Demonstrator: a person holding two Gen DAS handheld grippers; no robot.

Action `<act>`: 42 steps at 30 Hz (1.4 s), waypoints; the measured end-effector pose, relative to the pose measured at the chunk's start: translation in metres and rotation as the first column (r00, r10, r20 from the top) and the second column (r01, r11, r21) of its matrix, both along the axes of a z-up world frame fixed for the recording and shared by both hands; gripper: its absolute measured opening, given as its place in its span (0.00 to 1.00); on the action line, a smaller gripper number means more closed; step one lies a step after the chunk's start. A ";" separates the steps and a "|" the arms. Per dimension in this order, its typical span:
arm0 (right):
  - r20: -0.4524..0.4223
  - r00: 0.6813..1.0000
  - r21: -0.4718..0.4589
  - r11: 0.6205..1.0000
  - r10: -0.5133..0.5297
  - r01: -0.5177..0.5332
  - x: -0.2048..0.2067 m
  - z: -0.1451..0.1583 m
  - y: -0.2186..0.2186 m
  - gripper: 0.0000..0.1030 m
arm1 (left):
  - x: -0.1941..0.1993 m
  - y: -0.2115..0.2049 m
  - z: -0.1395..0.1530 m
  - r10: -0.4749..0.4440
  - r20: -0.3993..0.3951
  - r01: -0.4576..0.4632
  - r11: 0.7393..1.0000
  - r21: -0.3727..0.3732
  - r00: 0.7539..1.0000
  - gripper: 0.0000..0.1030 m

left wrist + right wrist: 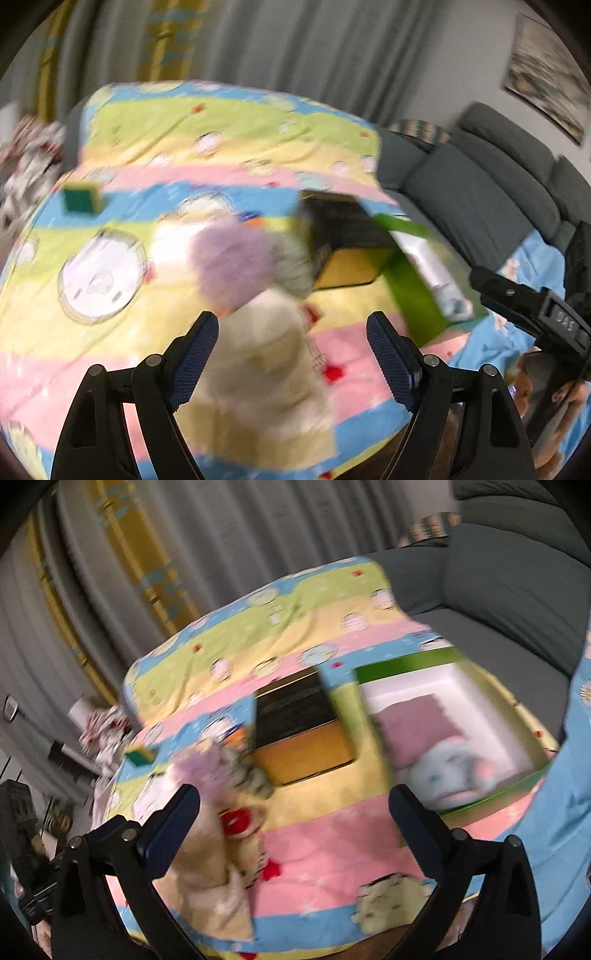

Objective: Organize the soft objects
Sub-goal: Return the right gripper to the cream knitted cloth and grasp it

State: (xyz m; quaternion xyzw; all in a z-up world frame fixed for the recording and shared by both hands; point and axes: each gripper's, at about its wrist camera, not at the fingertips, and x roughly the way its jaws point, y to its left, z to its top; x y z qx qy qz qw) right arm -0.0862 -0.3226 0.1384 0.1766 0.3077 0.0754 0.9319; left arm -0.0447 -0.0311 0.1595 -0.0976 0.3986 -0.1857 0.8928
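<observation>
Both views are blurred. The left gripper (291, 354) and right gripper (295, 819) are spread, grasping nothing; the cream toy (266, 354) lies between the left jaws, lower centre.

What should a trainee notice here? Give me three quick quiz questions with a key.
1. True or false: the right gripper is shut on a toy.
2. The green box holds: A) a plush toy and pink cloth; B) a sponge; C) nothing.
3. Fill in: the fluffy toy beside the black-and-yellow box is ___.
Key: 1 false; 2 A; 3 purple.
</observation>
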 end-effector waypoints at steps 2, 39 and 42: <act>-0.024 0.998 -0.002 0.999 0.051 -0.051 0.004 -0.008 0.021 0.99 | -0.005 0.022 -0.017 0.034 -0.051 -0.036 0.999 -0.028 0.998 0.80; 0.127 0.843 0.073 0.842 0.523 -0.534 0.052 0.046 0.214 0.11 | -0.059 0.151 -0.062 0.286 -0.129 -0.303 0.942 -0.144 0.950 0.80; 0.094 0.808 0.075 0.805 0.581 -0.588 0.040 0.029 0.227 0.13 | -0.060 0.162 -0.059 0.320 -0.121 -0.335 0.932 -0.138 0.940 0.80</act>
